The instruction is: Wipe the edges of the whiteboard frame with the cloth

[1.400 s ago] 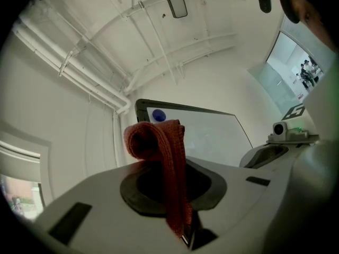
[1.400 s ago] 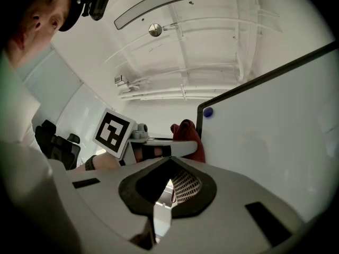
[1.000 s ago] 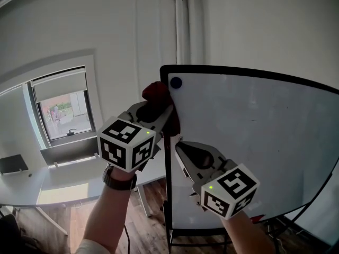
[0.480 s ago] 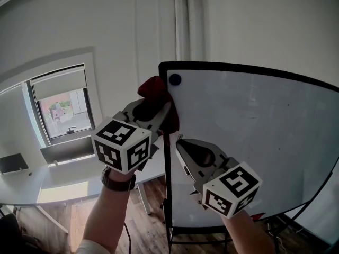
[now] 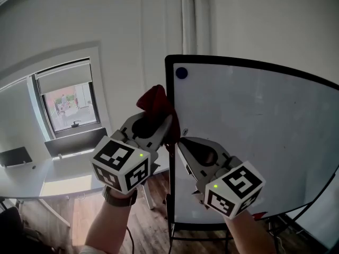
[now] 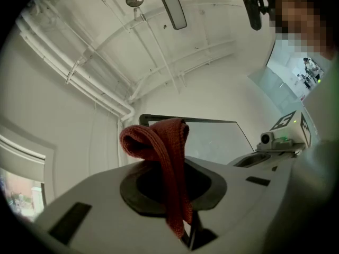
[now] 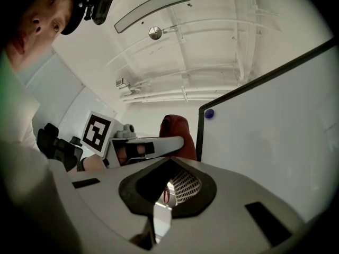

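The whiteboard stands upright in a black frame, with a blue magnet near its top left corner. My left gripper is shut on a dark red cloth, which rests against the frame's left edge below that corner. In the left gripper view the cloth loops up out of the jaws in front of the board. My right gripper sits just below and right of the left one, in front of the board, shut with nothing in it. The right gripper view shows the cloth beside the frame.
A window and a white desk lie to the left, against the wall. Pipes run up the wall behind the board. The board's dark stand rises from a wooden floor.
The left gripper and cloth have slid down the frame's left edge, away from the top corner and the magnet. The right gripper has stayed close beside it.
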`<state>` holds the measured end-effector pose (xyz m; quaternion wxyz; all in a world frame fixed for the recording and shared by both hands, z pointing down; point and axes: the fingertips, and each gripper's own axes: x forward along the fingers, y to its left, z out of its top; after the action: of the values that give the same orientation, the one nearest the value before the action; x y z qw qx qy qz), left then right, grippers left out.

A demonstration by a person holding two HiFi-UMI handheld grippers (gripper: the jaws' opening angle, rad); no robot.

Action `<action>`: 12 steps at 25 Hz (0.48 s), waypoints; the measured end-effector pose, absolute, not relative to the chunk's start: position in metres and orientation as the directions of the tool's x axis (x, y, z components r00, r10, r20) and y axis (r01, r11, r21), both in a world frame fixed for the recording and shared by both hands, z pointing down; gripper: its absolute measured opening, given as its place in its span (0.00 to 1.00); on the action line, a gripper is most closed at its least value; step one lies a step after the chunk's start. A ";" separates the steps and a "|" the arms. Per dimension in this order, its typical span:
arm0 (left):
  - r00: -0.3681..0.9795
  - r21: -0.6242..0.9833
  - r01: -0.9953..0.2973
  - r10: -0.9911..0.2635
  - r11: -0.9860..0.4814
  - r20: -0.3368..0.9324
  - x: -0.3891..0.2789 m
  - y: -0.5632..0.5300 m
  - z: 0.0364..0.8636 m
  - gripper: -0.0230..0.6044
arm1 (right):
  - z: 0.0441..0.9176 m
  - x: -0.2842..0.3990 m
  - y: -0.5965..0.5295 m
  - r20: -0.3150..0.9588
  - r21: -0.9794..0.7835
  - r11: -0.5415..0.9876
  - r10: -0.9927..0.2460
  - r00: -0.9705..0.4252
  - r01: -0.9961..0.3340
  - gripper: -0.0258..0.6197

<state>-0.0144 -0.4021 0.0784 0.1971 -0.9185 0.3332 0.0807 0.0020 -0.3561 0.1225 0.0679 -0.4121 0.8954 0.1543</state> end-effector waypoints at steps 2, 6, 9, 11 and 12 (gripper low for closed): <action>0.763 -0.295 -0.647 -0.587 -0.704 -0.272 -0.019 -0.397 0.093 0.14 | 0.130 0.001 -0.355 -0.239 0.215 0.621 -0.715 -0.657 -0.754 0.05; 0.761 -0.303 -0.648 -0.610 -0.699 -0.221 -0.023 -0.392 0.124 0.14 | 0.146 0.002 -0.353 -0.216 0.203 0.633 -0.715 -0.665 -0.747 0.05; 0.757 -0.283 -0.652 -0.621 -0.703 -0.201 -0.026 -0.393 0.141 0.14 | 0.156 0.005 -0.353 -0.201 0.191 0.641 -0.716 -0.668 -0.744 0.05; 0.756 -0.265 -0.653 -0.625 -0.709 -0.193 -0.027 -0.388 0.155 0.14 | 0.166 0.007 -0.350 -0.190 0.181 0.647 -0.717 -0.671 -0.741 0.05; 0.756 -0.255 -0.655 -0.628 -0.712 -0.186 -0.026 -0.384 0.163 0.14 | 0.172 0.008 -0.347 -0.181 0.175 0.651 -0.716 -0.674 -0.738 0.05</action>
<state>-0.0265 -0.3838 0.1631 0.1543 -0.9241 0.3470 0.0429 0.0084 -0.3468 0.1720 0.0478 -0.4006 0.9074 0.1173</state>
